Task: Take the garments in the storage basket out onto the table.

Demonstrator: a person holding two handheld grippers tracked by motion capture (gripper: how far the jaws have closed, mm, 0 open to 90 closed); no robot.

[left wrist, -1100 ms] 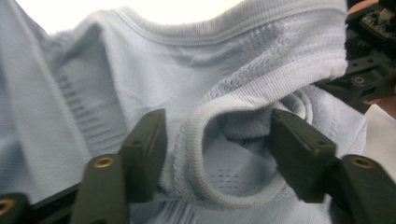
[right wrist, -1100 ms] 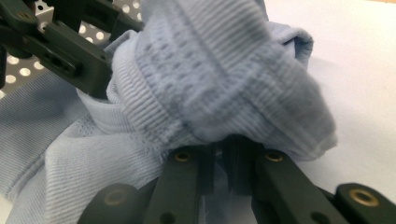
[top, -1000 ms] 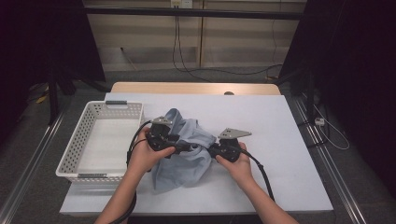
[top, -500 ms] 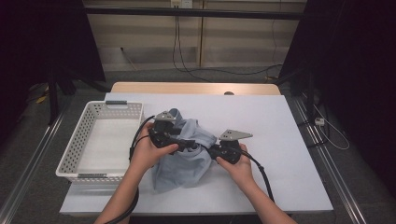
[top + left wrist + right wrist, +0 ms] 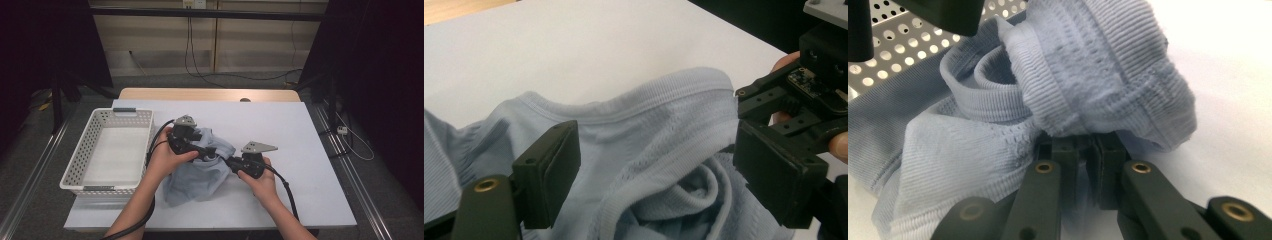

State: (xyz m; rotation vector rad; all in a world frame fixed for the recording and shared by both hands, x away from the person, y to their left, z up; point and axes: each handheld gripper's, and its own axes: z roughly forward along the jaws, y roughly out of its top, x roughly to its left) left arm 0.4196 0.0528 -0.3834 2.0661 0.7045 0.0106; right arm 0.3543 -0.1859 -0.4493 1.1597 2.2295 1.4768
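Observation:
A light blue knit garment [image 5: 196,179] lies crumpled on the white table [image 5: 300,130]. My left gripper [image 5: 206,152] hovers over its top; in the left gripper view its jaws [image 5: 659,170] stand wide apart around the ribbed collar [image 5: 649,110], and the pads do not press on the cloth. These jaws have just been opening. My right gripper [image 5: 227,161] reaches in from the right and is shut on a fold of the garment [image 5: 1098,75], its fingertips [image 5: 1085,150] buried under the bunched fabric. The right gripper [image 5: 804,100] also appears close by in the left gripper view.
A white perforated basket [image 5: 80,162] stands at the table's left, close to the garment; its wall [image 5: 888,40] is behind the cloth in the right gripper view. Cables trail from both grippers toward the near edge. Bare table lies to the right and far side.
The left gripper has shifted slightly up and away over the garment, and its jaws are farther apart. The right hand has kept still with its hold on the cloth.

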